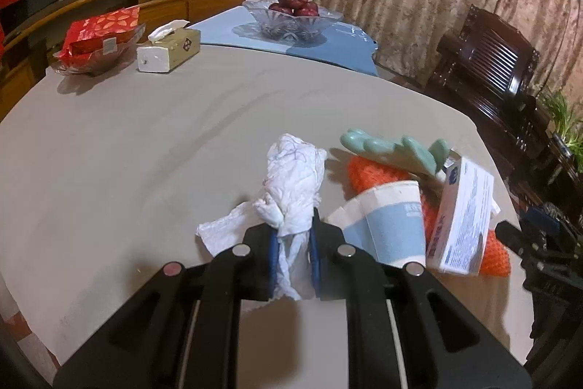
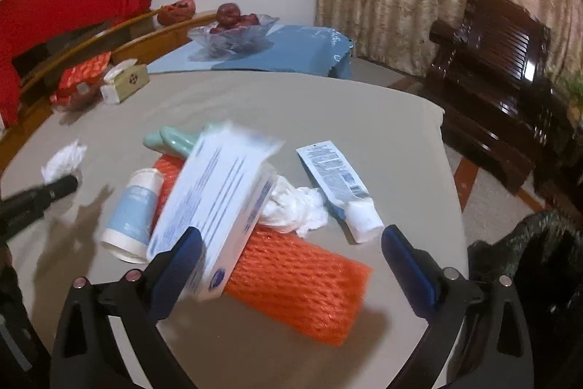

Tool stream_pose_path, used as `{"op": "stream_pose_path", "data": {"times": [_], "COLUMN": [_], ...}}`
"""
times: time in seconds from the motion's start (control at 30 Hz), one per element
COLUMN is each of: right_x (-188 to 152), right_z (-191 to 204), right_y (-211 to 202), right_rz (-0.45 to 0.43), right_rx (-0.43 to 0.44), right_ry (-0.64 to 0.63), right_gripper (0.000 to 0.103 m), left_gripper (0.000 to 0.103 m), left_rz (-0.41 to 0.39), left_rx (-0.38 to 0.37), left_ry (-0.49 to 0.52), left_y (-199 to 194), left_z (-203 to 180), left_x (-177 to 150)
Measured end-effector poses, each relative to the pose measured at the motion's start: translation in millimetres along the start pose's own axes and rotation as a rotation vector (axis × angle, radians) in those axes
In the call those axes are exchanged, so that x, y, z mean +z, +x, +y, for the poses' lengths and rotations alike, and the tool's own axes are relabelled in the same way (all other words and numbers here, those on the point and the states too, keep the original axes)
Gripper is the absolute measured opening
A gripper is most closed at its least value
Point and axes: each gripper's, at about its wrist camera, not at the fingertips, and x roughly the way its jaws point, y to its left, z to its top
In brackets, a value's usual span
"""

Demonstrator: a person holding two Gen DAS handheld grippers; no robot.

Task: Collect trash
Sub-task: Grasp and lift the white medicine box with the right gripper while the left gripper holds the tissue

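**Crumpled tissue pinched on the left, jaws wide over the litter pile on the right**

Far left on the beige, matte table [image 1: 127, 148], a glossy red packet [image 1: 100, 33] sits in a clear dish beside a boxy tissue carton [image 1: 171, 51] with a white sheet poking out. Further back, a cut-glass bowl [image 1: 291, 19] holds dark red fruit on a smooth blue mat.

The left gripper [image 1: 293, 243] has its jaws drawn nearly together, the blue pads squeezing a wad of crumpled tissue [image 1: 295, 185], soft, white and deeply creased, which rises above the fingers and spills a loose flap to the left.

Just right of it lies the heap. A paper cup [image 1: 390, 225], tapered, white with a pale blue band, lies on its side. Behind it is a mint-green, finger-shaped rubbery thing [image 1: 393, 148]. Under both runs an orange foam net sleeve [image 2: 291, 279], tubular, with a raised mesh texture. A flat white cardboard box [image 2: 215, 203] with fine print tilts across the sleeve and leans on the cup.

The right gripper [image 2: 291, 261] stands wide open, holding nothing; its left pad is right against the box's lower end, blurred. Beyond the box sits another twisted white tissue [image 2: 295, 206], and beside that a squeezed plastic tube [image 2: 339, 181] with a white cap, flat on the table.
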Motion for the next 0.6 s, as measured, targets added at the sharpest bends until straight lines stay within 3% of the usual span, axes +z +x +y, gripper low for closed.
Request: {"op": "stream_pose_path", "data": {"times": [0.23, 0.6], "right_x": [-2.5, -27.9], "right_z": [24.4, 53.4], "right_y": [-2.6, 28.4], "right_rz": [-0.030, 0.058], "right_rx": [0.079, 0.020], "right_ry": [0.052, 0.011], "right_gripper": [0.097, 0.096], "left_gripper": [0.013, 0.013], "left_rz": [0.010, 0.021], "left_rx": [0.013, 0.003], "left_ry": [-0.006, 0.006], "left_y": [1.1, -0.1], "left_z": [3.9, 11.6], "left_x": [-7.1, -16.2]}}
